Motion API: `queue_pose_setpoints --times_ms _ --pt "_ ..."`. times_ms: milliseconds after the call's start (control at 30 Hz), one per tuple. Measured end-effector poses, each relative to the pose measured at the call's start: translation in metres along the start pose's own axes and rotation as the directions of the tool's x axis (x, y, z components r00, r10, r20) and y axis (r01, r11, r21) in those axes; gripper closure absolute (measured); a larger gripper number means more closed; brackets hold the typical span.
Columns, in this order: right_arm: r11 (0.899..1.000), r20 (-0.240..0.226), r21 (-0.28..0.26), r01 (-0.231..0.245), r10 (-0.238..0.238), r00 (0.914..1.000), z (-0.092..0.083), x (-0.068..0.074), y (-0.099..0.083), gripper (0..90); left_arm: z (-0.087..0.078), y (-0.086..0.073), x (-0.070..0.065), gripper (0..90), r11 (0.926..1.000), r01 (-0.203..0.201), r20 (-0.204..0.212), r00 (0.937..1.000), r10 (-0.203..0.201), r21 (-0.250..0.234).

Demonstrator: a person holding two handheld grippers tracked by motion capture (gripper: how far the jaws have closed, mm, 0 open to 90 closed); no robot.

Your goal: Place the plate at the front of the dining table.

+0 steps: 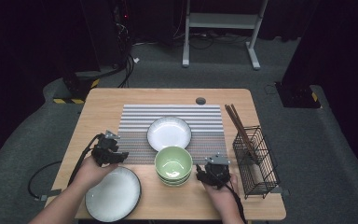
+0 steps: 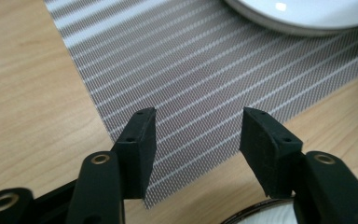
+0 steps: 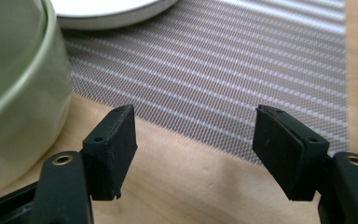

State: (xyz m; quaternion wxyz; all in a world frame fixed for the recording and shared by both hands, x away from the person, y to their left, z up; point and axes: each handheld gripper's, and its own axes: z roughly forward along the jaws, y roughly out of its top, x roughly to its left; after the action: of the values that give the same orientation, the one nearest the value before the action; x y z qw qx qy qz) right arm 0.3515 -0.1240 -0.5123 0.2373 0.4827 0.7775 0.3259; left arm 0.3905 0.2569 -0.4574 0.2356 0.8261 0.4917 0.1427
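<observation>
**Ana:** On the wooden tabletop [image 1: 102,105], what lies around the striped placemat [image 1: 135,122]?

**Ben:** A white plate [image 1: 168,133] sits at the placemat's middle. Two stacked green bowls [image 1: 173,164] overlap its near edge. A second, larger white plate [image 1: 113,193] rests on bare wood just beyond the placemat's near left corner. Well to the placemat's right stands a black wire basket [image 1: 257,161] with brown chopsticks [image 1: 238,125] leaning out of it.

**Ana:** And the person's hands?

**Ben:** The left gripper [image 1: 113,150] hovers over the placemat's near left corner, jaws moderately apart with nothing between them; the larger plate's rim shows just below them in the left gripper view. The right gripper [image 1: 204,173] sits just right of the green bowls, by the placemat's near edge, jaws wide and empty.

**Ana:** How far along does the table setting seem?

**Ben:** I'd judge it partway. One plate is placed on the placemat; the bowls are only half on it. The larger plate and the chopsticks appear yet to be set, and neither gripper holds anything.
</observation>
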Motion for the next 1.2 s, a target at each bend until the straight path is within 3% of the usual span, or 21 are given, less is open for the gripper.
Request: queue_pose_setpoints --times_ms 167,400,533,600,767,867,933,1033,1200 --pt "0.998 -0.023 0.038 -0.044 0.044 0.9988 0.007 -0.005 -0.007 25.2 0.003 0.008 -0.005 44.4 0.9948 -0.052 -0.038 0.9977 0.056 0.088" --pt "1.0 -0.045 0.023 -0.014 0.015 0.9989 0.008 -0.001 -0.01 25.6 0.004 0.018 -0.011 41.2 0.9776 -0.094 -0.043 0.9936 0.104 0.188" --pt "1.0 -0.043 0.021 -0.014 0.015 0.9989 0.008 -0.001 -0.01 26.3 0.0 0.023 -0.011 40.6 0.9747 -0.078 -0.014 0.9965 0.083 0.209" --pt "1.0 -0.044 0.018 -0.018 0.019 0.9988 0.008 -0.002 -0.01 27.5 0.0 0.025 -0.012 39.9 0.9671 -0.083 0.011 0.9965 0.083 0.24" --pt "0.999 -0.05 0.007 -0.052 0.052 0.9974 0.007 -0.005 -0.01 31.2 -0.004 0.032 -0.012 41.1 0.9539 -0.106 0.017 0.9943 0.106 0.281" --pt "0.998 -0.058 0.003 -0.067 0.067 0.9961 0.007 -0.007 -0.01 32.7 -0.005 0.038 -0.013 39.7 0.9414 -0.112 0.033 0.9937 0.107 0.318" --pt "0.998 -0.051 0.0 -0.067 0.067 0.9964 0.007 -0.007 -0.01 33.3 -0.005 0.041 -0.015 38.7 0.9358 -0.108 0.036 0.9942 0.102 0.336" --pt "0.998 -0.036 0.005 -0.055 0.055 0.9978 0.008 -0.005 -0.01 34.7 -0.005 0.045 -0.022 40.7 0.9221 -0.14 0.064 0.9901 0.125 0.361" --pt "0.997 -0.069 -0.008 -0.075 0.074 0.9949 0.007 -0.009 -0.011 38.8 -0.002 0.05 -0.028 36.9 0.9038 -0.145 0.07 0.9894 0.127 0.403"
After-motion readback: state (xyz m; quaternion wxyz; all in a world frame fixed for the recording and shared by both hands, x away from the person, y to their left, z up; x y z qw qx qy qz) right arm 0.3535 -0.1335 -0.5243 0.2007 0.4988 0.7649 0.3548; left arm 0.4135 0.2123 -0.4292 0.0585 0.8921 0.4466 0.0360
